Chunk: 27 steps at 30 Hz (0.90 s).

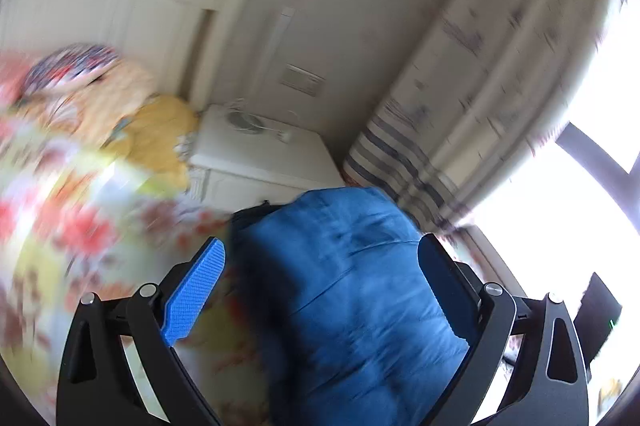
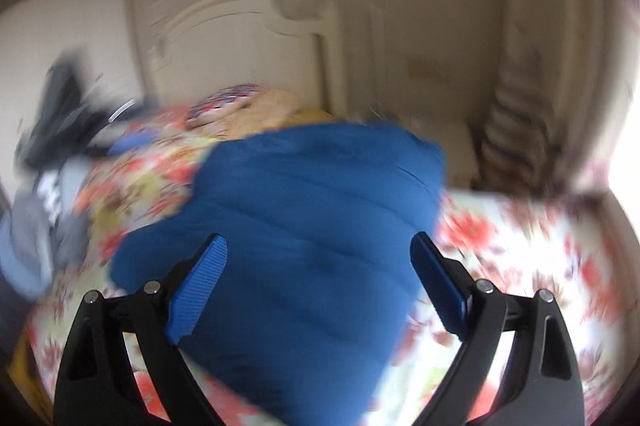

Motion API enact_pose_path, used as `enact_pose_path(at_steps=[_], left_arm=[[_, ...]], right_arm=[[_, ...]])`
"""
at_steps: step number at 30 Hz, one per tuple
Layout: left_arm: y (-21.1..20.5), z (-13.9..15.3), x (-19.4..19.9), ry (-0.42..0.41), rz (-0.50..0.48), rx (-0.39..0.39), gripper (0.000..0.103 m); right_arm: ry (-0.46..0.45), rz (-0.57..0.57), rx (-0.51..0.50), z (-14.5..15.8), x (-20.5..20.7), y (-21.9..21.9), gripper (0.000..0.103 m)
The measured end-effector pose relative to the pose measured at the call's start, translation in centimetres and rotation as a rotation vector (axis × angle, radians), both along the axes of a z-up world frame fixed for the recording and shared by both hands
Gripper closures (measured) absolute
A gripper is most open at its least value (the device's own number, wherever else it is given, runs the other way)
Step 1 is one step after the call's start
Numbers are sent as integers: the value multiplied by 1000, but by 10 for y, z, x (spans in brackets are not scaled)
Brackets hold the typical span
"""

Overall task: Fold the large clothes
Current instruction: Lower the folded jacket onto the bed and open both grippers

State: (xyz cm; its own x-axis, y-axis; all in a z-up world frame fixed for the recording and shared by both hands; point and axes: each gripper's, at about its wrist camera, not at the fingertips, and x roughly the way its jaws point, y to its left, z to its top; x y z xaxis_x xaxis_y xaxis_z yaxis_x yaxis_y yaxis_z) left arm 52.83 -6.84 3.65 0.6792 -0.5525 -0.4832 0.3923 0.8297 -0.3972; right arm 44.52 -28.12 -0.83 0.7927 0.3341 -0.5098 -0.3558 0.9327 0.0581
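Both tongs, left [image 1: 320, 286] and right [image 2: 318, 282], gape apart around blue padded jacket [image 2: 312, 218] on bed [image 2: 520, 266]; soft, bulky, likely slippery—grip hem.

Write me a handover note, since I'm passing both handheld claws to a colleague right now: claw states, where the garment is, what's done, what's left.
Left claw: jaws wide open, blue padded garment bulging between them, not pinched.
Right claw: also wide open, the same blue garment filling the gap between its fingers.
The garment lies bunched on the floral bedspread; a pile of other clothes sits at the bed's far left.
Done: no neat fold visible; both views are motion-blurred.
Left: grip edges, spread flat, fold.
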Motion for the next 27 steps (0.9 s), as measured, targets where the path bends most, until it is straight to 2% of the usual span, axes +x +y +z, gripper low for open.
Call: enact_pose_path(at_steps=[2, 4, 6, 8, 10, 12, 14, 15, 18, 20, 22, 24, 27], left_arm=[[-37, 0, 19, 16, -45, 78, 9], [-71, -20, 44, 59, -69, 177, 8], [-85, -61, 68, 161, -78, 259, 8], [-76, -83, 66, 159, -72, 256, 4], [-56, -84, 57, 146, -44, 191, 4], [-31, -76, 37, 119, 42, 157, 4], [-12, -67, 14, 74, 170, 179, 4], [0, -59, -1, 56, 234, 192, 4], [23, -31, -59, -24, 343, 222, 4], [29, -12, -98, -82, 378, 256, 4], [30, 16, -148, -155, 402, 290, 4], [27, 44, -189, -228, 426, 310, 4], [17, 83, -258, -390, 438, 333, 4]], right_arm=[[-7, 57, -125, -9, -7, 47, 16], [18, 76, -273, -30, -5, 85, 16], [44, 69, -393, -58, 1, 114, 14], [-26, 62, -498, -71, -6, 130, 13], [-29, 95, -527, -70, -19, 139, 13], [-41, 165, -499, -61, -45, 142, 14], [-64, 169, -458, -49, -69, 134, 14], [-70, 149, -409, -41, -82, 124, 14], [-60, 60, -204, -22, -112, 76, 13], [-72, -55, -49, -7, -134, 39, 10], [-119, -144, 43, 9, -152, 15, 7], [-165, -221, 73, 24, -168, -1, 3], [-249, -328, 109, 51, -195, -14, 2]])
